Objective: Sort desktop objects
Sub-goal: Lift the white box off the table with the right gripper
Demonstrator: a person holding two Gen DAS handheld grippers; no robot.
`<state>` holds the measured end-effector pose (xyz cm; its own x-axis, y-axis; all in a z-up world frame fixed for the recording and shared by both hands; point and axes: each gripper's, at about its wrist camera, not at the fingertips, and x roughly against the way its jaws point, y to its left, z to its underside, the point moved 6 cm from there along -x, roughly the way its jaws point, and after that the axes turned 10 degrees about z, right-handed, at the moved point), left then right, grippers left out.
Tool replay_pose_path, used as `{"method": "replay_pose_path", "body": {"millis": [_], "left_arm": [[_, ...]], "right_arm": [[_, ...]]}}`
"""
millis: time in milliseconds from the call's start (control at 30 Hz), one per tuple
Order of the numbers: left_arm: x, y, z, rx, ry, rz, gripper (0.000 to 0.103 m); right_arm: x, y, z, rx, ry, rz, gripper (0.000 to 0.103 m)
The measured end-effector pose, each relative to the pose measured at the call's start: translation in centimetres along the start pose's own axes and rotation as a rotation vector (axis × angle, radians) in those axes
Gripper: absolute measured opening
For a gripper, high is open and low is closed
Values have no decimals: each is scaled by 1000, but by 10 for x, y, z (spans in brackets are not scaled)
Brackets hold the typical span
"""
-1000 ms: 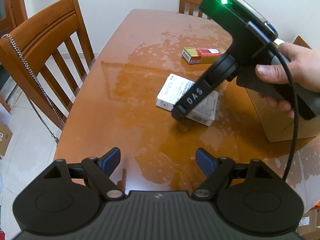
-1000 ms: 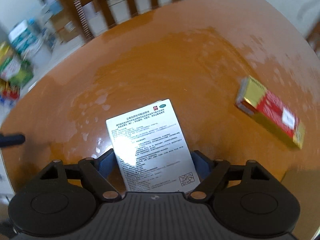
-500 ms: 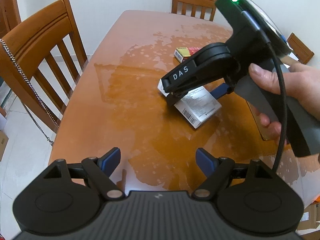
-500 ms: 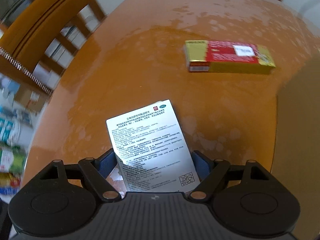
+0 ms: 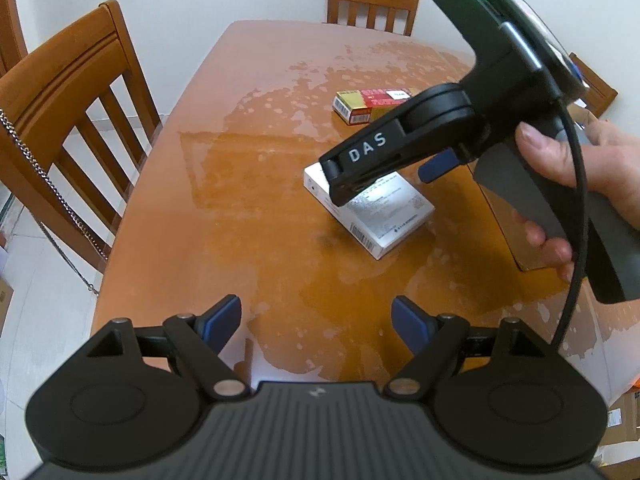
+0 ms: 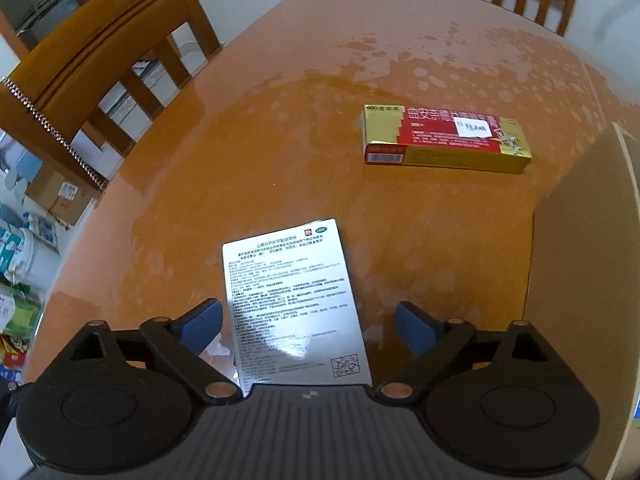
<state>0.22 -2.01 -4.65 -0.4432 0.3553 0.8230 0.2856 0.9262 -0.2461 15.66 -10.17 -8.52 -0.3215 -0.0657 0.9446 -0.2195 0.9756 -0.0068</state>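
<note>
left wrist view: left hand-held gripper (image 5: 316, 320) hangs over the near end of the worktop (image 5: 248, 184), blue pads well apart, nothing between them. likely parked here to stay clear of the other hand's work. ahead, a person's hand (image 5: 568, 184) holds the right hand-held gripper (image 5: 384, 178), tilted steeply down over the white box (image 5: 384, 216). the box lies flat mid-worktop, angled, one corner toward this camera. near finger crosses the box's far end; from here i cannot tell if it touches. red box (image 5: 372, 104) lies flat farther back, apart from the white one. a cardboard box (image 5: 516, 236) stands at the right edge, mostly hidden by the hand; probably the sorting bin, a guess only.

right wrist view: white box (image 6: 292, 312) sits between the right hand-held gripper's (image 6: 308, 326) pads, printed face up. jaws have just been opening: a clear gap at the right pad, a thin one at the left, so the box is no longer clamped. it reads as let go, resting on the worktop (image 6: 280, 160). red box (image 6: 444, 140) lies ahead and right, long side across the view, just short of the cardboard wall (image 6: 580, 248). two chairs stand at the worktop's edge.
</note>
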Motion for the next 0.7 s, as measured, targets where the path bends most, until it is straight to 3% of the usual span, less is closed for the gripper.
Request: {"method": "replay_pose_path", "body": {"millis": [333, 600, 700], "left_arm": [[1, 6, 3, 30, 2, -5, 82], [-1, 4, 0, 16, 3, -9, 82], [-2, 3, 0, 13, 5, -8, 82]], "right_arm": [[-10, 26, 3, 197, -3, 86, 98], [-5, 21, 6, 216, -16, 73, 97], [-4, 16, 8, 218, -17, 68, 85]]}}
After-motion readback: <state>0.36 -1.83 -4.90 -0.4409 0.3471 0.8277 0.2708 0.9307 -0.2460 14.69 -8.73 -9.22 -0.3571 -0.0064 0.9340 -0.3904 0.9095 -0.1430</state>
